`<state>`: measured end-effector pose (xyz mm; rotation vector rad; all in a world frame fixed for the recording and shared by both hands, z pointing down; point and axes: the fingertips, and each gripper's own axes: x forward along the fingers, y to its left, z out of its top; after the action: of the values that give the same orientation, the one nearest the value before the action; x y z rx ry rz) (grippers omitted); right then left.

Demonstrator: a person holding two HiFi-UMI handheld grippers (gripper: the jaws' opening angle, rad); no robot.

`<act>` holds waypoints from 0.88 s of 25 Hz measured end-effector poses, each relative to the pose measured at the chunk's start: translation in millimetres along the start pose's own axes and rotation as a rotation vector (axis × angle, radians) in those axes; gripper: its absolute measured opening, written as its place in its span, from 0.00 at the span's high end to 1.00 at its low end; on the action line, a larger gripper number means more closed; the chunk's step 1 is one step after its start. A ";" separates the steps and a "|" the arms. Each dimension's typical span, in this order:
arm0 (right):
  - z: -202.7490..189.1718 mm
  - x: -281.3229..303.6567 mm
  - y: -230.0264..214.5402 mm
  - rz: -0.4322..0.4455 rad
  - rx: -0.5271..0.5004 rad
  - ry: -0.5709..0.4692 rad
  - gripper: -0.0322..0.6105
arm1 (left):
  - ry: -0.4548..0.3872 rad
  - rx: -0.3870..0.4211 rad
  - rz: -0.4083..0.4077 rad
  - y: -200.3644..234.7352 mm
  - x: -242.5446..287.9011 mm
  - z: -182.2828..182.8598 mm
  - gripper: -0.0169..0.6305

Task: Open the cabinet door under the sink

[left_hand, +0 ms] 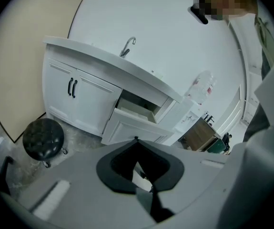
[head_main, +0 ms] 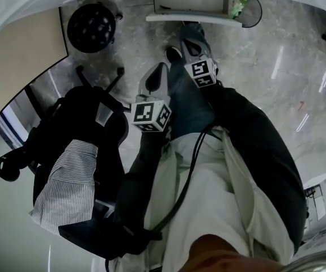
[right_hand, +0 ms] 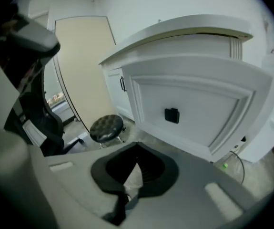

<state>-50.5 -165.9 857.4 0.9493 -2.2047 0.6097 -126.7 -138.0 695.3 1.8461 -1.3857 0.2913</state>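
The white sink cabinet (left_hand: 86,101) stands against the wall, with a faucet (left_hand: 127,46) on top. Its two doors are closed, and a pair of black handles (left_hand: 72,88) sits where they meet. To the right of them a drawer (left_hand: 137,109) hangs open; its front with a black pull (right_hand: 171,114) fills the right gripper view. The same door handles (right_hand: 123,84) show small at the left there. My left gripper (left_hand: 136,139) is shut and empty, well back from the cabinet. My right gripper (right_hand: 137,144) is shut on nothing, a short way in front of the drawer. Both grippers (head_main: 158,75) (head_main: 192,49) are held over the floor.
A black round stool (left_hand: 42,137) (right_hand: 106,126) (head_main: 90,27) stands on the marble floor left of the cabinet doors. A black office chair (head_main: 89,132) with a striped shirt (head_main: 72,183) over it is at my left. A cable with a green light (right_hand: 224,165) lies by the drawer.
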 end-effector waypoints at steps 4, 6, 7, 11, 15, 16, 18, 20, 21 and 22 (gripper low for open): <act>41.1 -23.0 2.0 0.045 0.041 -0.069 0.95 | -0.012 0.009 -0.010 -5.6 -7.8 6.2 0.96; 58.3 -38.9 -3.2 0.049 0.027 -0.087 0.95 | -0.028 0.033 -0.029 -12.6 -9.2 16.7 0.96; 64.0 -49.6 -7.3 0.045 0.035 -0.090 0.95 | -0.038 0.045 -0.041 -17.6 -11.4 23.4 0.96; 67.0 -98.3 -20.1 0.019 0.140 -0.061 0.95 | -0.079 0.079 -0.072 -32.5 -29.8 47.5 0.96; 59.7 -138.3 -29.3 0.009 0.214 -0.053 0.95 | -0.106 0.086 -0.075 -38.6 -49.7 60.2 0.96; 61.5 -147.4 -35.9 -0.005 0.221 -0.062 0.95 | -0.108 0.089 -0.076 -40.8 -53.7 62.6 0.96; 70.0 -161.9 -48.6 -0.020 0.247 -0.083 0.95 | -0.116 0.106 -0.080 -45.1 -57.7 70.8 0.96; 75.9 -174.4 -49.3 -0.008 0.261 -0.098 0.95 | -0.125 0.130 -0.088 -49.5 -60.7 78.2 0.96; 76.1 -180.5 -45.1 0.005 0.252 -0.100 0.95 | -0.126 0.140 -0.094 -52.1 -62.4 80.5 0.96; 75.3 -186.0 -39.7 0.022 0.238 -0.097 0.95 | -0.126 0.150 -0.101 -55.1 -63.7 82.2 0.96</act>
<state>48.6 -153.0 678.9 1.0961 -2.2655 0.8676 -123.6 -146.0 577.9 2.0820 -1.3810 0.2361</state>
